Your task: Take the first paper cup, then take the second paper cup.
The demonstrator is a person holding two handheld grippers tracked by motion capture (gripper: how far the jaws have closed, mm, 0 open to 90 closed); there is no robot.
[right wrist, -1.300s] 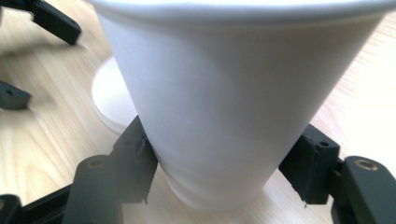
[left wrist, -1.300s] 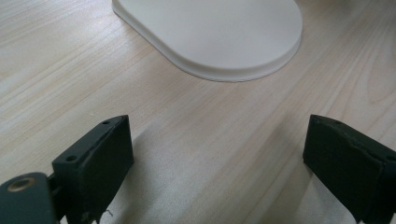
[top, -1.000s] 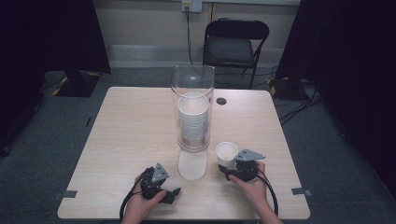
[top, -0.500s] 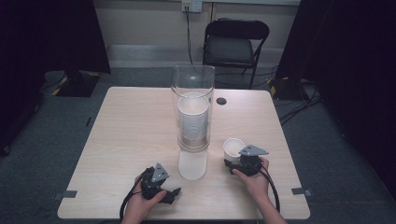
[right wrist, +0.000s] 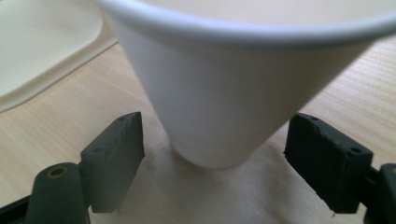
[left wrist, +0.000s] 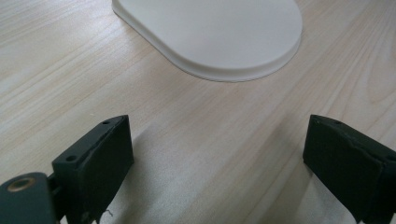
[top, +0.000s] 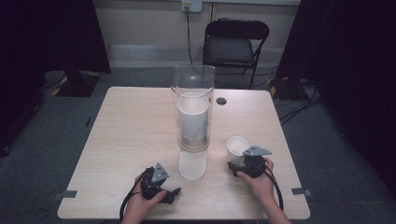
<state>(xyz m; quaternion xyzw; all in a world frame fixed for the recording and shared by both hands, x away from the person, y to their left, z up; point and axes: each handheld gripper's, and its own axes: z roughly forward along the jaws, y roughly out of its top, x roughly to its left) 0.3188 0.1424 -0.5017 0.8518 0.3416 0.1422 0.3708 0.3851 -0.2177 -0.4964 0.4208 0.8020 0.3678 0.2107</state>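
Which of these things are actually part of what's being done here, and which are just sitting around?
In use:
- white paper cup, standing between the right gripper's open jaws, which have just been opening
- clear cup dispenser with its cup stack
- left gripper, open

Just there:
- folding chair
- small dark disc on table

No readable text, label, brand, number or sign appears anywhere. The white paper cup [right wrist: 224, 88], the clear dispenser tube [top: 192, 109] with its stacked cups, the pale wooden worktop [top: 126, 140] and the folding chair [top: 236, 44] behind it all carry plain, unmarked surfaces.
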